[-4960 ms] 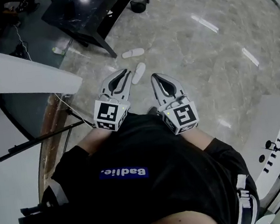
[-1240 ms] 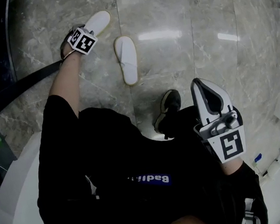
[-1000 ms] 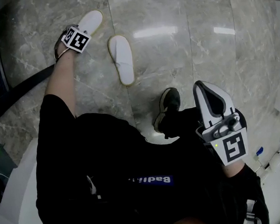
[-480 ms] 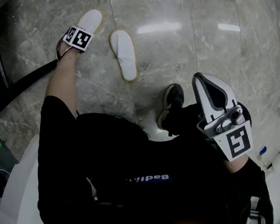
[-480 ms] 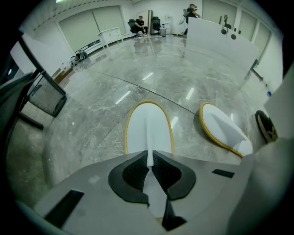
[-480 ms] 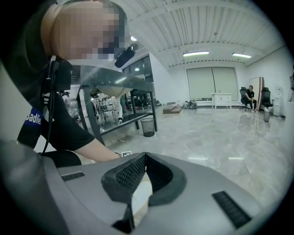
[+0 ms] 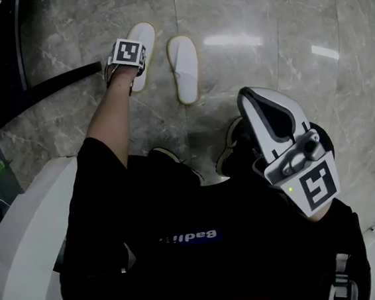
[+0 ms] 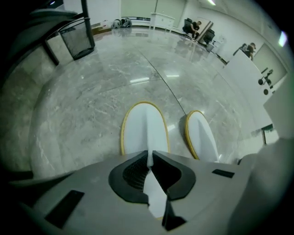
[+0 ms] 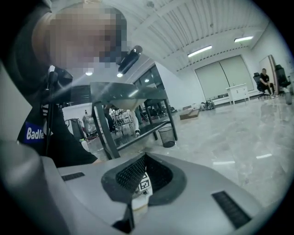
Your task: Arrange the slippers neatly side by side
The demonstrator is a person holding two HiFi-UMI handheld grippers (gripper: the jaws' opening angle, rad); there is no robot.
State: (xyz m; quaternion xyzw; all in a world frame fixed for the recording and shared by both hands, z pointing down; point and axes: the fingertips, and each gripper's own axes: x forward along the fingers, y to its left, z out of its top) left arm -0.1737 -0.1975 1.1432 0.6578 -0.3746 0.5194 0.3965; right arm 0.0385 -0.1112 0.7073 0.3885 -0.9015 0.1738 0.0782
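Observation:
Two white slippers with yellow edges lie close together on the marble floor. In the head view my left gripper (image 7: 128, 57) points down onto the left slipper (image 7: 143, 36). The right slipper (image 7: 184, 68) lies free beside it, toe pointing the same way. In the left gripper view the jaws have just been closing, and the left gripper (image 8: 150, 158) now pinches the upper of the left slipper (image 8: 144, 131), with the right slipper (image 8: 202, 140) alongside. My right gripper (image 7: 243, 95) is held near the person's body, shut, with nothing in it (image 9: 144, 158).
A dark bar (image 7: 60, 83) runs across the floor just left of the slippers. The person's black shoe (image 7: 236, 141) stands below the right slipper. A wire bin (image 8: 76, 39) and a dark table (image 9: 124, 98) stand farther off. White curved furniture (image 7: 19, 257) is at the lower left.
The left gripper has closed on the left slipper and shifted it toward the right slipper, turning it nearly parallel. The right gripper has drifted a little to the left.

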